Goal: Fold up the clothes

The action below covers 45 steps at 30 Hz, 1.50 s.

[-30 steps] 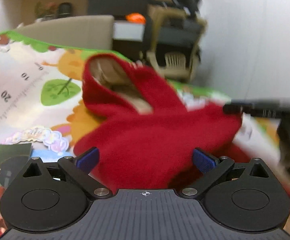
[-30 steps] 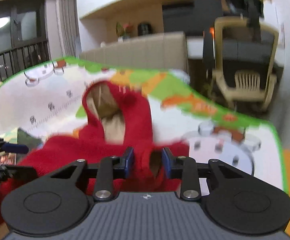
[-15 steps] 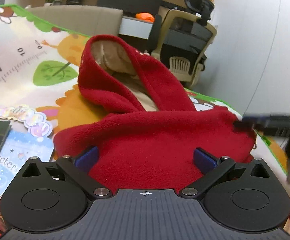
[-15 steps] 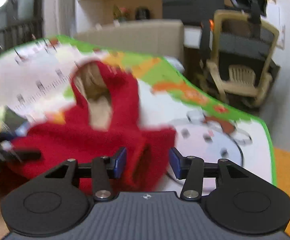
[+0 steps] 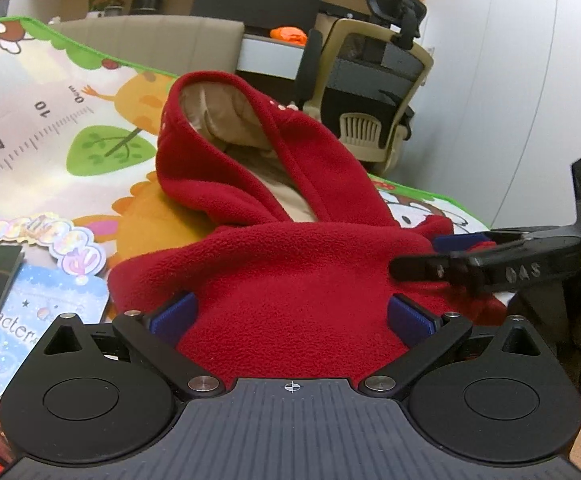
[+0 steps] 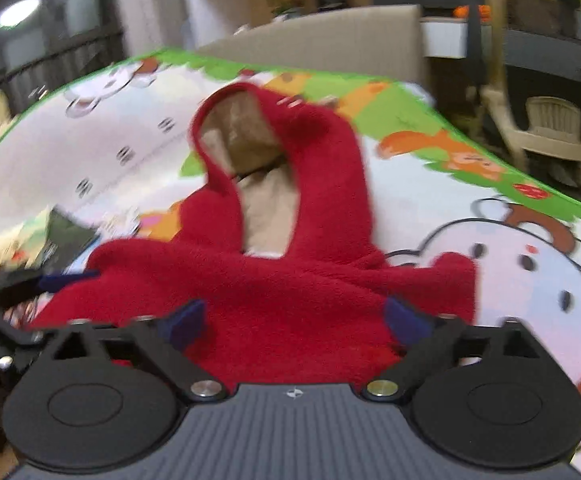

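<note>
A red fleece hoodie (image 5: 290,280) with a beige-lined hood (image 5: 218,120) lies on a colourful play mat (image 5: 50,128), its body doubled over toward me. My left gripper (image 5: 292,316) is open, its blue pads astride the near red fabric without pinching it. My right gripper (image 5: 442,254) reaches in from the right at the hoodie's edge. From the right wrist the hoodie (image 6: 282,292) spreads between the wide-open right gripper (image 6: 294,320). The left gripper (image 6: 50,280) shows at the left edge of that view.
Picture books and cards (image 5: 30,320) lie on the mat left of the hoodie. Beyond the mat's green border stand a beige sofa back (image 5: 150,40) and an office chair (image 5: 370,80). A pale wall (image 5: 510,80) rises on the right.
My right gripper held a pinch of red fabric a second ago; it has let go and spread wide. The hoodie has settled flatter. My left gripper stayed open and drew closer.
</note>
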Tool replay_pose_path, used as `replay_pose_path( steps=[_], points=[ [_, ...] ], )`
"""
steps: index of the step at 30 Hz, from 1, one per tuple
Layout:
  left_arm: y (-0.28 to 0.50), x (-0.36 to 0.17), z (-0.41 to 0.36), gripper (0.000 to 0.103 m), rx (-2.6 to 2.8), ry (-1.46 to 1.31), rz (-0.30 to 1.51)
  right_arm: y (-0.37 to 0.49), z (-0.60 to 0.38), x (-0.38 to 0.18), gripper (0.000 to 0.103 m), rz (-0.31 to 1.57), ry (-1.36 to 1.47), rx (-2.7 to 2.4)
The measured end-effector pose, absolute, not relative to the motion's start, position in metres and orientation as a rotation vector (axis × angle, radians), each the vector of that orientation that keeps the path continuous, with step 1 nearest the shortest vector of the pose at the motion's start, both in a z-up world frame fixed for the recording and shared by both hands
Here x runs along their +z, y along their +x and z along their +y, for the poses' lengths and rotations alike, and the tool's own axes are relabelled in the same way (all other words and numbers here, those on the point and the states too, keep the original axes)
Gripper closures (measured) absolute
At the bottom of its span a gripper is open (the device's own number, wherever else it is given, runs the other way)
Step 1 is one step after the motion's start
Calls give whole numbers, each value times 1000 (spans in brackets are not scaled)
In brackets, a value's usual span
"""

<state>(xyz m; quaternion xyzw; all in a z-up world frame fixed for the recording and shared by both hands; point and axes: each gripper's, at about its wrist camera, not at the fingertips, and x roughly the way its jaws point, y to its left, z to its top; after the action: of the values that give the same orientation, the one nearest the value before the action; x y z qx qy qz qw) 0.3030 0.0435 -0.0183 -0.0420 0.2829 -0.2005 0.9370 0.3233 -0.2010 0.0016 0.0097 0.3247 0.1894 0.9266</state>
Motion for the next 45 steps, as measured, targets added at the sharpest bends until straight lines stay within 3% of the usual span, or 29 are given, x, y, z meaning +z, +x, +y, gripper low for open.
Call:
replay_pose_path(
  steps=[6,12,19,23,25,28,34,37,42,45],
  points=[
    [278,-5,47,0,-339,-71,567,325,-173,3,0,741,-160,356],
    [145,56,108,0,-367,-156,501,302,-176,14,0,712,-154,285],
    [9,83,154,0,-290,140,485,156,-183,55,0,480,-299,345],
    [-12,63,145,0,-294,218,487,63,-202,60,0,420,-346,291],
    [-11,47,131,0,-327,238,515,22,-208,56,8,409,-402,280],
    [-5,20,107,0,-374,331,560,-28,-209,43,9,421,-499,275],
    [32,-25,87,0,-295,452,652,-44,-196,-5,8,471,-646,198],
    [45,-14,101,0,-172,475,609,-28,-197,-10,7,480,-722,158],
    [34,43,120,0,-98,442,454,-31,-211,36,7,294,-815,-69],
    [22,44,116,0,-133,464,455,-39,-220,39,6,339,-785,-59]
  ],
)
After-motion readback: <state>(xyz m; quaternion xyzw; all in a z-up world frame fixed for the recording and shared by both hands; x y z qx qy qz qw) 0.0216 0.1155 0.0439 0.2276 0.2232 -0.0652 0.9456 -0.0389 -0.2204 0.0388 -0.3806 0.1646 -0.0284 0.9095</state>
